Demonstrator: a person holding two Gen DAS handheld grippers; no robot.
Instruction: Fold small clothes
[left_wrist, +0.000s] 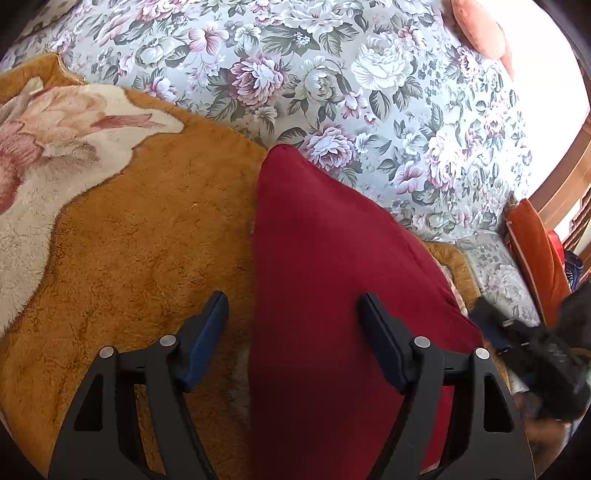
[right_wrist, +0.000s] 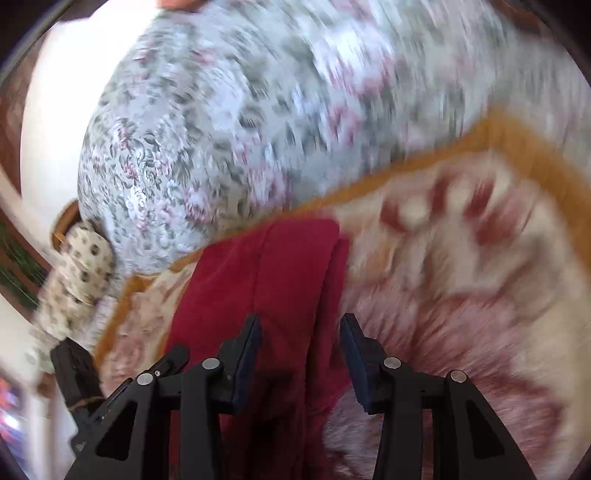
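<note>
A dark red garment (left_wrist: 332, 280) lies folded on a mustard and cream fleece blanket (left_wrist: 140, 251). My left gripper (left_wrist: 293, 314) is open, and its jaws straddle the garment's left edge. In the left wrist view my right gripper (left_wrist: 517, 339) shows blurred at the garment's right edge. In the right wrist view the red garment (right_wrist: 280, 273) lies as a folded strip, and my right gripper (right_wrist: 301, 332) is open over its right edge. That view is motion blurred.
The blanket (right_wrist: 461, 258) lies on a floral bedsheet (left_wrist: 332, 81). An orange cushion (left_wrist: 535, 251) stands at the right by a wooden frame (left_wrist: 565, 184). A pink pillow (left_wrist: 480, 26) lies at the top right. A spotted sleeve (right_wrist: 77, 273) shows at the left of the right wrist view.
</note>
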